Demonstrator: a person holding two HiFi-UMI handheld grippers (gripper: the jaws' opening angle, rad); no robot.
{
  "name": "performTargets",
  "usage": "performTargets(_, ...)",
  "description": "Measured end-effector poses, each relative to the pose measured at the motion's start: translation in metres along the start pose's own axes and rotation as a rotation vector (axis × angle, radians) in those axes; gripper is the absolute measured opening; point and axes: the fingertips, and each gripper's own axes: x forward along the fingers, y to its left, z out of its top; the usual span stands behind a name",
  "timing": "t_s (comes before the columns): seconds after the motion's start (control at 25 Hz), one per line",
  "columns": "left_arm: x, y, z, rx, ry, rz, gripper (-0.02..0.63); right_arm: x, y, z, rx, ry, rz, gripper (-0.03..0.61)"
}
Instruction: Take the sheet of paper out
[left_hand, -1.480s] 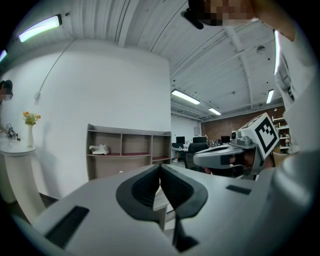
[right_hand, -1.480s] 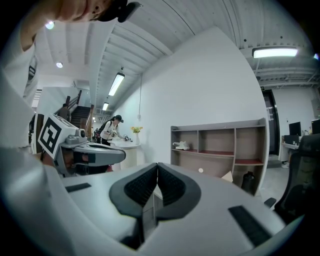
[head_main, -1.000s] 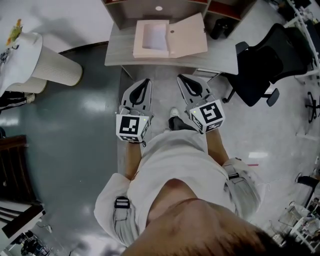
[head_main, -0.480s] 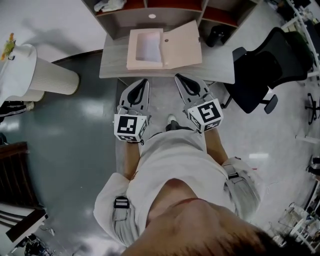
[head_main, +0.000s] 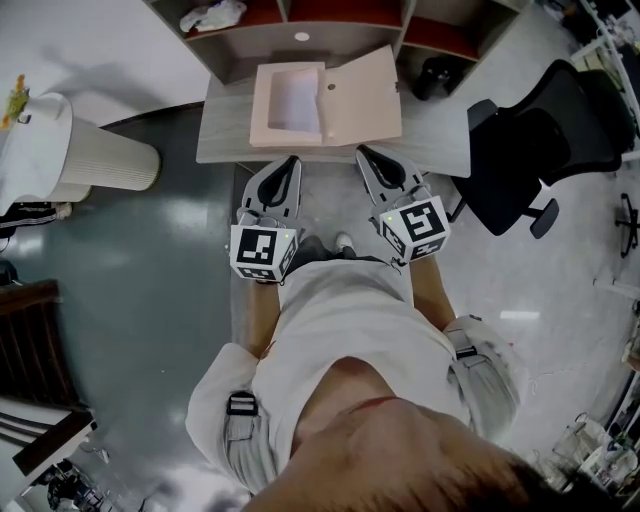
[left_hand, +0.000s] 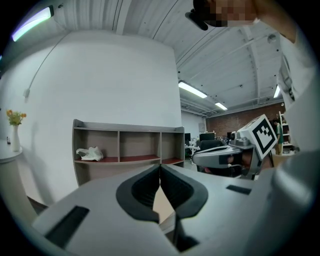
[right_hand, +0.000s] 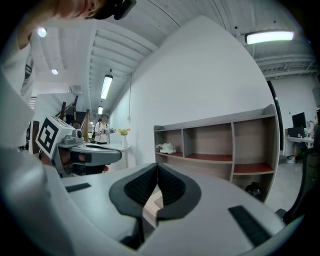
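An open beige file box (head_main: 362, 92) lies on the grey desk (head_main: 435, 125), lid folded to the right. A white sheet of paper (head_main: 296, 99) rests inside its left half. My left gripper (head_main: 289, 162) and right gripper (head_main: 363, 153) are held side by side in front of the person, tips at the desk's near edge, just short of the box. Both are shut with nothing between the jaws. In the left gripper view the left gripper (left_hand: 160, 167) has its tips together. The right gripper (right_hand: 157, 167) looks the same in the right gripper view.
A wooden shelf unit (head_main: 300, 38) stands behind the desk, holding a crumpled white bag (head_main: 215, 15) and a black object (head_main: 435, 75). A black office chair (head_main: 540, 140) is at the right. A white ribbed pedestal table (head_main: 95, 155) stands at the left.
The person has stepped toward the desk. Both grippers moved forward together, from well short of the desk to its near edge. Both stayed shut.
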Motion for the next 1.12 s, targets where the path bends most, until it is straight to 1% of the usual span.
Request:
performTargets(0.16,0.009,0.011,-0.002,0.000,0.008,0.003,0.023,0.015,-0.005,-0.002,0.008,0.004,0.006,0.020)
performTargets(0.4,0.029,0.040,-0.005,0.002,0.010,-0.021,0.023,0.048,-0.013,-0.003,0.014,0.018,-0.022,0.020)
performTargets(0.8,0.062,0.117,0.001,-0.012,-0.020,-0.089,0.023,0.123,-0.016,0.011,-0.008,0.030,-0.092,0.020)
performTargets(1.12,0.082,0.178,-0.005,-0.010,-0.026,-0.134,0.023,0.181,-0.013,0.010,-0.023,0.063,-0.145,0.021)
